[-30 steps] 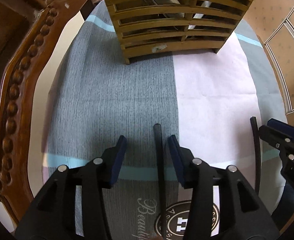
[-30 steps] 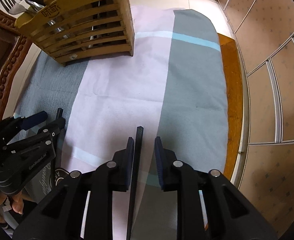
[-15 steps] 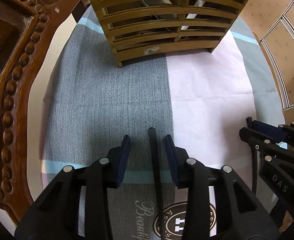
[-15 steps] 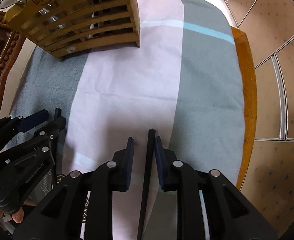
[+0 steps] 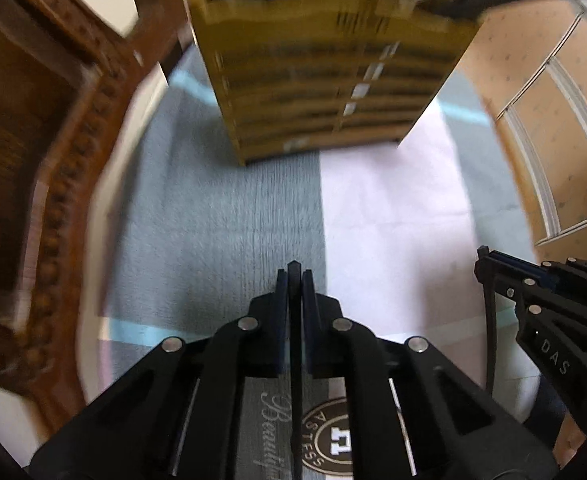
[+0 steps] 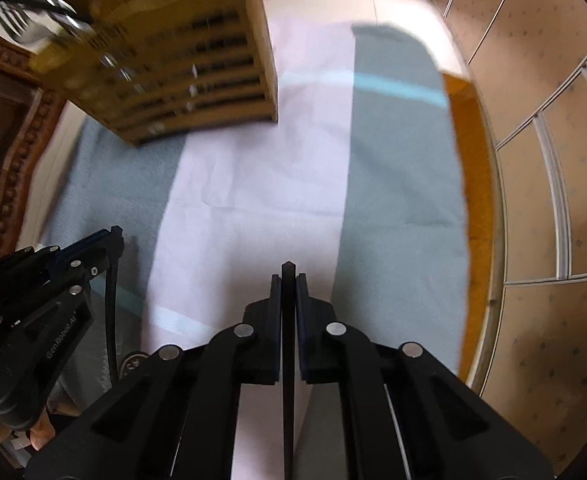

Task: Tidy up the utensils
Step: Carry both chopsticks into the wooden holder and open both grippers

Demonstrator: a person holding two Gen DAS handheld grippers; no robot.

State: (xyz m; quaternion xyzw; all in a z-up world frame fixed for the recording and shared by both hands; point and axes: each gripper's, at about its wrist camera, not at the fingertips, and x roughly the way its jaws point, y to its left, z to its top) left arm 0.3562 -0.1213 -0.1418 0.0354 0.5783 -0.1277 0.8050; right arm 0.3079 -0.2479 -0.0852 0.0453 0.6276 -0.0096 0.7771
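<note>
Both grippers have just clamped down; a second ago each stick lay loose between parted jaws, and now the left gripper (image 5: 294, 280) pinches one black chopstick (image 5: 295, 360) tight, the right gripper (image 6: 288, 282) the other chopstick (image 6: 288, 380); both sticks run back along the fingers, tips poking just past the pads, over the cloth (image 5: 393, 208); the rack (image 5: 325, 80) now looks nearer and blurred, so the pickup seems done and the carry to the rack appears to be starting.

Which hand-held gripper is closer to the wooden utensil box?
Left hand-held gripper: the wooden utensil box stands straight ahead. The right hand-held gripper sits farther right, box off to its left.
</note>
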